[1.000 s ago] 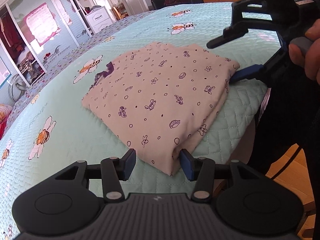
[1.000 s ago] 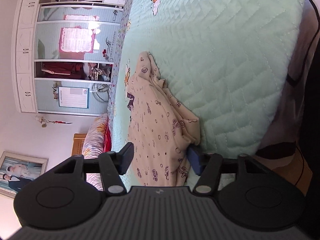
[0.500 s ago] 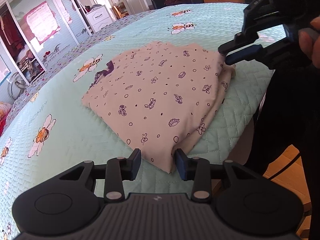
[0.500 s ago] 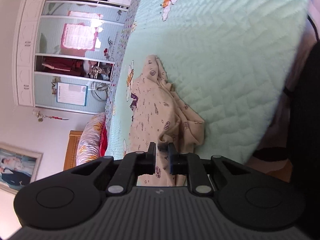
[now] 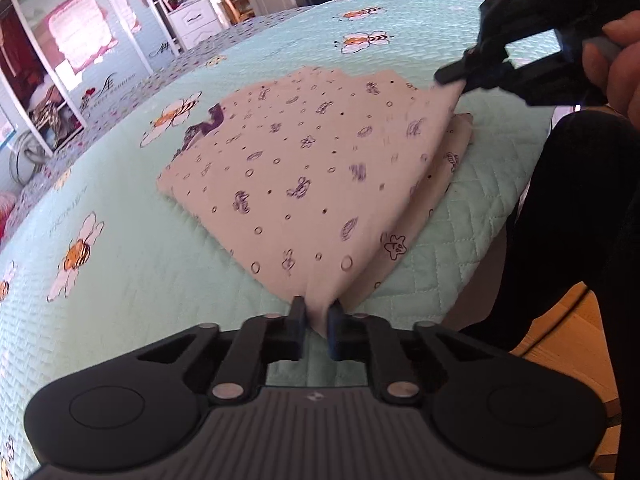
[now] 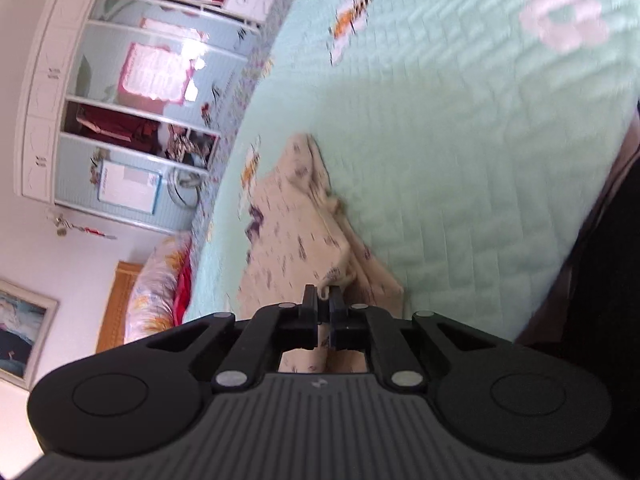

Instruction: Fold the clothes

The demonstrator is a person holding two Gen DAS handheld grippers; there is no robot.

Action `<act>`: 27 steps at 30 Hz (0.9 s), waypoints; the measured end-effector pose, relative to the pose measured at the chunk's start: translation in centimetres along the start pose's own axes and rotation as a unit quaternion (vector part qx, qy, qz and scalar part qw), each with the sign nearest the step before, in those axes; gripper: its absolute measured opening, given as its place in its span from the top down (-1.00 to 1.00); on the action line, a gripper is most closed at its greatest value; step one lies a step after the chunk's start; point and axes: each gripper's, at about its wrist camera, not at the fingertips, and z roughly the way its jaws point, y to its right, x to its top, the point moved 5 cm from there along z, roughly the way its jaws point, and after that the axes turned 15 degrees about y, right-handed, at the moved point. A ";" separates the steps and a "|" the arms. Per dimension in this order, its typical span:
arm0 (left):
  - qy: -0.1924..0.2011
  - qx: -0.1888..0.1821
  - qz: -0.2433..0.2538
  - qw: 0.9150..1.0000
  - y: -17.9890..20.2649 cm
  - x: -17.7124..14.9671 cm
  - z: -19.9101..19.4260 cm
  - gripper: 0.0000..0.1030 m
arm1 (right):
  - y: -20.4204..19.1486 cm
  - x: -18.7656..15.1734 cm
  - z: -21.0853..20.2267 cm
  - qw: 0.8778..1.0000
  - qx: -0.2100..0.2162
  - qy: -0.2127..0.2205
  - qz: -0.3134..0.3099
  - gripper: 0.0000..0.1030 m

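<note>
A cream garment (image 5: 300,168) printed with small purple figures lies folded on the mint quilted bed (image 5: 140,260). My left gripper (image 5: 317,312) has the near corner between its pads; the jaws are closing and the pads press on the cloth. In the left wrist view my right gripper (image 5: 456,80), held by a hand (image 5: 624,64), is shut on the far right corner and holds it above the bed, so the top layer is stretched taut between both grippers. A lower layer stays flat underneath. The right wrist view shows my right gripper (image 6: 325,300) pinching a fold of the garment (image 6: 280,248).
The bed's edge runs along the right, with a person's dark trouser leg (image 5: 580,220) and wooden floor (image 5: 568,340) beyond it. A glass-fronted wardrobe (image 5: 60,60) stands at the far left. Bare quilt (image 6: 440,140) spreads behind the garment.
Both grippers went from open to closed on the garment's corners. The right one has risen with its corner, lifting the top layer off the layer below.
</note>
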 end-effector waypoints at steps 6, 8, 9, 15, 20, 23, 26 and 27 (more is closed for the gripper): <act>-0.005 0.004 -0.024 1.000 -0.3 -0.2 -0.2 0.84 | 0.4 -0.1 0.5 1.000 -0.004 -0.015 -0.005 0.89; -0.008 0.004 -0.028 1.000 -0.4 -0.2 -0.1 0.82 | 0.1 -0.3 0.6 1.000 0.006 -0.024 0.001 0.81; -0.008 0.004 -0.030 1.000 -0.4 -0.2 -0.1 0.81 | 0.1 -0.3 0.6 1.000 0.007 -0.026 0.008 0.78; -0.009 0.003 -0.042 0.999 -0.6 -0.3 -0.1 0.80 | 0.9 -1.2 1.5 0.999 -0.008 -0.042 0.017 0.30; -0.009 0.002 -0.051 0.999 -0.8 -0.3 -0.1 0.87 | 0.3 0.6 1.2 1.000 -0.007 -0.020 -0.014 0.87; -0.010 0.001 -0.057 0.998 -0.9 -0.3 -0.1 0.84 | 0.8 0.5 1.2 0.999 -0.020 -0.028 -0.015 0.76; -0.011 0.001 -0.058 0.998 -1.0 -0.3 -0.2 0.79 | 1.6 1.7 -0.5 0.999 -0.039 0.013 -0.003 0.40; -0.011 0.001 -0.058 0.998 -1.0 -0.4 -0.1 0.79 | 1.8 2.2 -1.2 0.999 -0.039 0.024 0.001 0.39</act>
